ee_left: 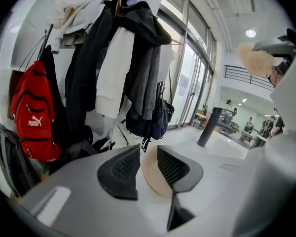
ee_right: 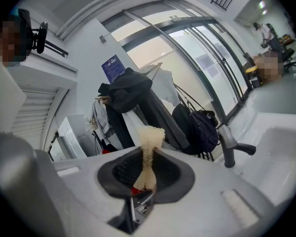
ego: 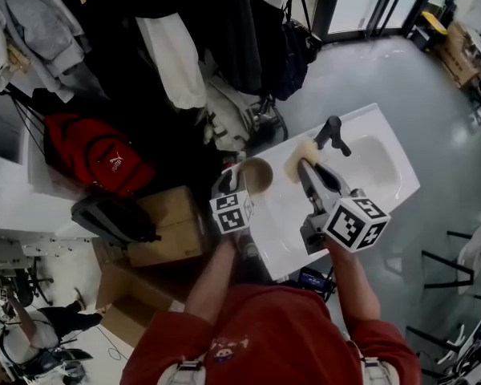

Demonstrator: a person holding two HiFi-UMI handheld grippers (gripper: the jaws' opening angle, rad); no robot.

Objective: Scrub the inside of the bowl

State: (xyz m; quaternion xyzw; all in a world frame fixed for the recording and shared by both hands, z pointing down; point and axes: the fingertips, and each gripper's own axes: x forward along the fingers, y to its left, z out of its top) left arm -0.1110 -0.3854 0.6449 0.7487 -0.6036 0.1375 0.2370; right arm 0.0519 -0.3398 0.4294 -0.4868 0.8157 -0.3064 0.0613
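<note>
Your left gripper [ee_left: 148, 150] has its jaws open. The rim of the bowl [ee_left: 153, 179] lies between them, but neither pad presses on it. The bowl rests at the left edge of the counter [ego: 282, 233], apart from the basin [ego: 378, 165].

Your right gripper [ee_right: 147, 154] has its jaws closed on the sponge [ee_right: 151, 136], held over the counter near the bowl, not inside it. Beyond stands the faucet [ego: 333, 133].

Treat scrubbing as not under way: the sponge is off the bowl and the bowl is unsecured. Whether the inside is already clean cannot be read. Grip the rim before applying the sponge.
</note>
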